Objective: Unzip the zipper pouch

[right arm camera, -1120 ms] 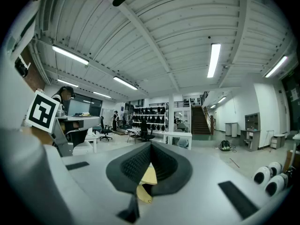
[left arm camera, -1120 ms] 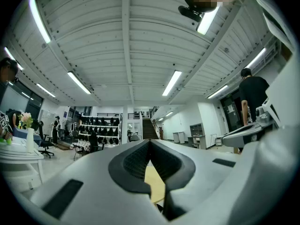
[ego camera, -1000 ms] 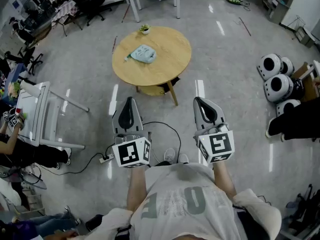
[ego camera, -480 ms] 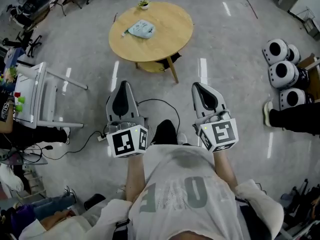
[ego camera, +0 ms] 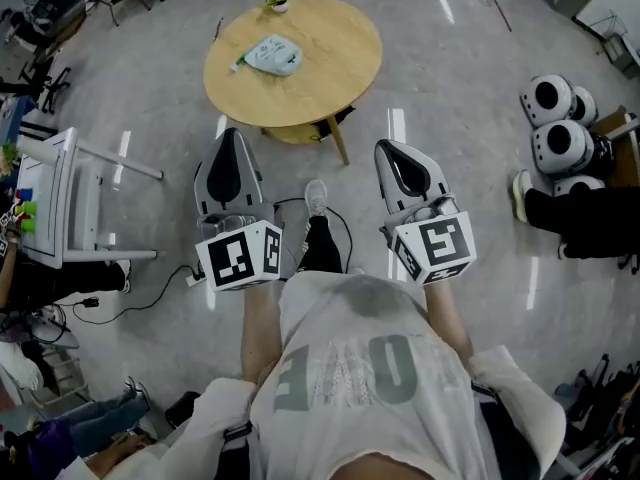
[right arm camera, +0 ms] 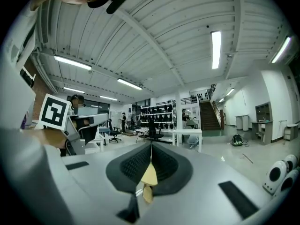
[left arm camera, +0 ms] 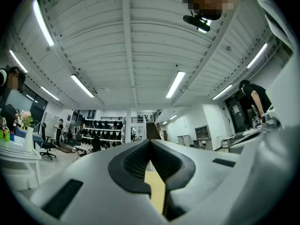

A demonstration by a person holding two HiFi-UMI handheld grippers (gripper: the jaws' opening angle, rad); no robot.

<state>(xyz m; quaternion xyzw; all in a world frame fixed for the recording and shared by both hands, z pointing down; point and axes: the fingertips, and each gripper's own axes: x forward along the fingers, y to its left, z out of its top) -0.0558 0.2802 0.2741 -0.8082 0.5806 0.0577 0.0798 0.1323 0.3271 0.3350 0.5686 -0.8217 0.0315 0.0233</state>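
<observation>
- Pale-green fabric zipper pouch (ego camera: 272, 56) lies on the round wooden table (ego camera: 335, 63), well apart from both grippers.
- Left gripper (ego camera: 226, 138) and right gripper (ego camera: 388, 151): jaws together, empty.
- Arriving closed could shove the zipper pouch across the table.

Left gripper (ego camera: 227, 134), right gripper (ego camera: 386, 147): apparently closed.

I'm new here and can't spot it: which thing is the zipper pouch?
Find the round wooden table ahead of the person, on the grey floor. The pouch is the pale blue-green bag on the table's left part in the head view. Unlike the small potted plant at the table's far edge, it lies flat and soft.
</observation>
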